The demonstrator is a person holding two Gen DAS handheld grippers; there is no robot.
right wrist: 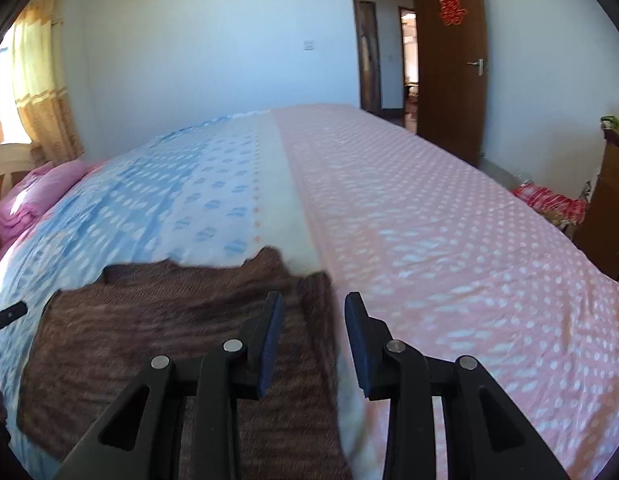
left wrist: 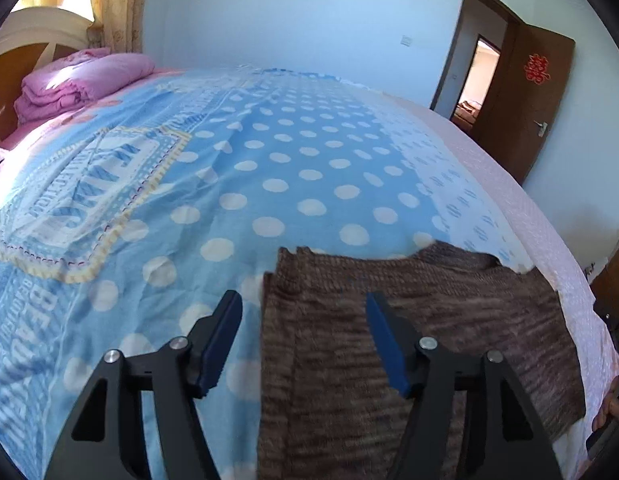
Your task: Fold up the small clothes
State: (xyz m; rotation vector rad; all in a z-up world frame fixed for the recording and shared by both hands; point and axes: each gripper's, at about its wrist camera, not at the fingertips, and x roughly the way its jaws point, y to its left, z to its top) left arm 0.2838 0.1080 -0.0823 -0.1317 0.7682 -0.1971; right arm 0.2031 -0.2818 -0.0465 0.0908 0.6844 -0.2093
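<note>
Lying flat on the bedspread, the brown knitted garment spreads across the near part of the bed, its far edge uneven. At the far left, a folded pink quilt sits by the headboard, with yellow curtains behind it. The left gripper hovers over the garment's left edge with its 2 fingers spread wide: one blue pad is over the blue polka-dot cover, the other over the knit, and nothing is pinched between them. Further right, the right gripper hangs over the garment's right edge, its fingers parted more narrowly, gripping nothing; the left pad is above the knit, the right pad above the pink dotted sheet. Beyond, a brown door stands open.
</note>
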